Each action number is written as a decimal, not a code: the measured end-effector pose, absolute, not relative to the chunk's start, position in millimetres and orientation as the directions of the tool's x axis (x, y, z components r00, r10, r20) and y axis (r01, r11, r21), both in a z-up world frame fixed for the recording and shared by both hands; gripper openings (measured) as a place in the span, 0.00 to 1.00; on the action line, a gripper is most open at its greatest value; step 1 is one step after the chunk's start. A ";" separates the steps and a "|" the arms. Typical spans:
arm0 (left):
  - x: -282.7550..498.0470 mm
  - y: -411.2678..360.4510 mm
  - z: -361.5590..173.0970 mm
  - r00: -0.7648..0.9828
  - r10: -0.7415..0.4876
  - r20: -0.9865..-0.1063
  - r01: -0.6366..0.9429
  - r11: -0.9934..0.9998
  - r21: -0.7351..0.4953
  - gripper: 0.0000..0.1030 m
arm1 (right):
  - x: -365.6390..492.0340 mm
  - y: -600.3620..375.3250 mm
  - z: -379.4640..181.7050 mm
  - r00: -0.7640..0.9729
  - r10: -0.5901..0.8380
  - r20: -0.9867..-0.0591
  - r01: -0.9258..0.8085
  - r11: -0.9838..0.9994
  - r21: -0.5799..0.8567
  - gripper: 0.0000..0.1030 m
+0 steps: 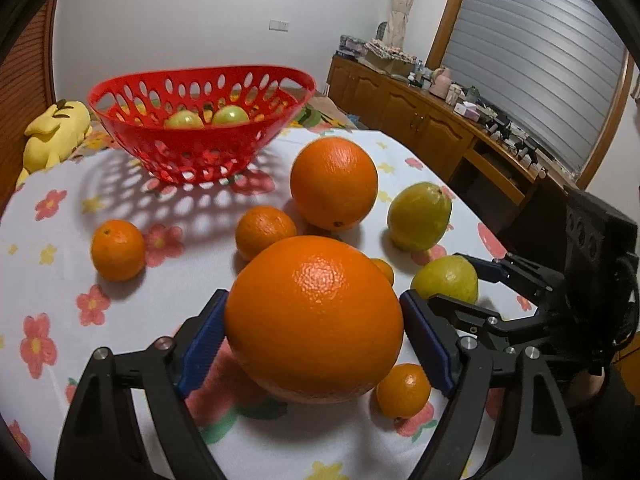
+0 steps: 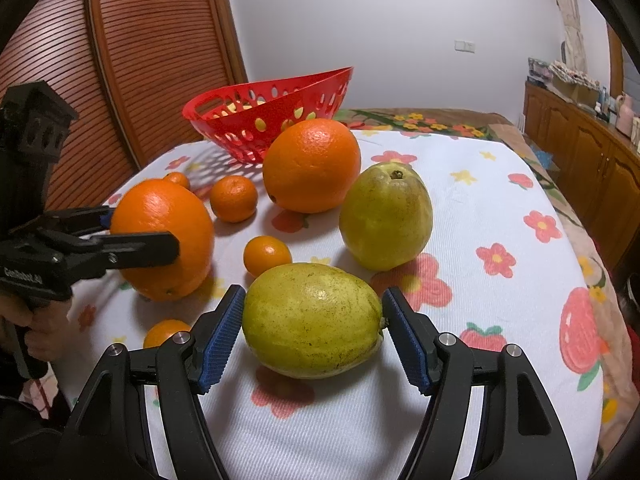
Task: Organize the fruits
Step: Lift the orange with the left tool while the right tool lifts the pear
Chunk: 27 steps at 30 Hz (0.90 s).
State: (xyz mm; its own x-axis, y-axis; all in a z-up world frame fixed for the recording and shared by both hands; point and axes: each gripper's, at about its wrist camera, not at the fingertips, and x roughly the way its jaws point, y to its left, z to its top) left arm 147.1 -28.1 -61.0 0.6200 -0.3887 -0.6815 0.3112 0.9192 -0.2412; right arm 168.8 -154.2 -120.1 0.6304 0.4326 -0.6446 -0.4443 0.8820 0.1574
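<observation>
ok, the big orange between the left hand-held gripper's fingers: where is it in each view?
Left wrist: big orange at bottom centre, between the left hand-held gripper's blue pads.
Right wrist: same orange at middle left, with that gripper's black finger across its front.
Shared landmark: red basket, behind the fruit in both views.

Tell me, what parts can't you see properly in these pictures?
- Red basket: in both views its wall hides most of the inside; only two green fruits peek out in the left wrist view.
- A small orange: left wrist view, mostly hidden behind the big orange between the left gripper's pads.
- Another small orange: right wrist view, partly covered by the right gripper.
- Sideboard clutter: too small to name.
</observation>
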 end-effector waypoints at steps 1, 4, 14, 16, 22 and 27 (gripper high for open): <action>146.5 -27.0 -58.7 0.626 -0.385 -0.679 0.310 0.921 -0.236 0.82 | 169.1 -153.9 -119.8 0.630 0.432 -0.645 -0.443 0.883 0.158 0.70; 144.2 -21.2 -50.0 0.645 -0.370 -0.668 0.306 0.927 -0.218 0.82 | 169.1 -152.8 -118.4 0.628 0.427 -0.651 -0.447 0.882 0.146 0.69; 145.7 -1.3 -30.0 0.701 -0.337 -0.629 0.271 0.941 -0.202 0.82 | 168.4 -152.2 -95.7 0.634 0.445 -0.632 -0.492 0.863 0.113 0.69; 147.2 2.4 -26.1 0.710 -0.330 -0.622 0.266 0.944 -0.197 0.82 | 170.8 -151.9 -86.5 0.640 0.452 -0.621 -0.499 0.860 0.111 0.69; 151.5 14.1 -11.4 0.742 -0.317 -0.591 0.253 0.949 -0.190 0.82 | 181.0 -151.8 -58.9 0.660 0.467 -0.589 -0.513 0.852 0.100 0.69; 156.5 23.2 -2.1 0.759 -0.303 -0.577 0.244 0.953 -0.181 0.82 | 186.8 -147.3 -41.9 0.673 0.466 -0.574 -0.522 0.850 0.078 0.69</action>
State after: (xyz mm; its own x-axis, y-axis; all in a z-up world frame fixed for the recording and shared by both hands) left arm 156.5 23.2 -2.1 0.7587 -0.3033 -0.5765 0.2437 0.9529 -0.1806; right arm 186.8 -147.3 -41.9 0.6734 0.4663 -0.5737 -0.5215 0.8496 0.0784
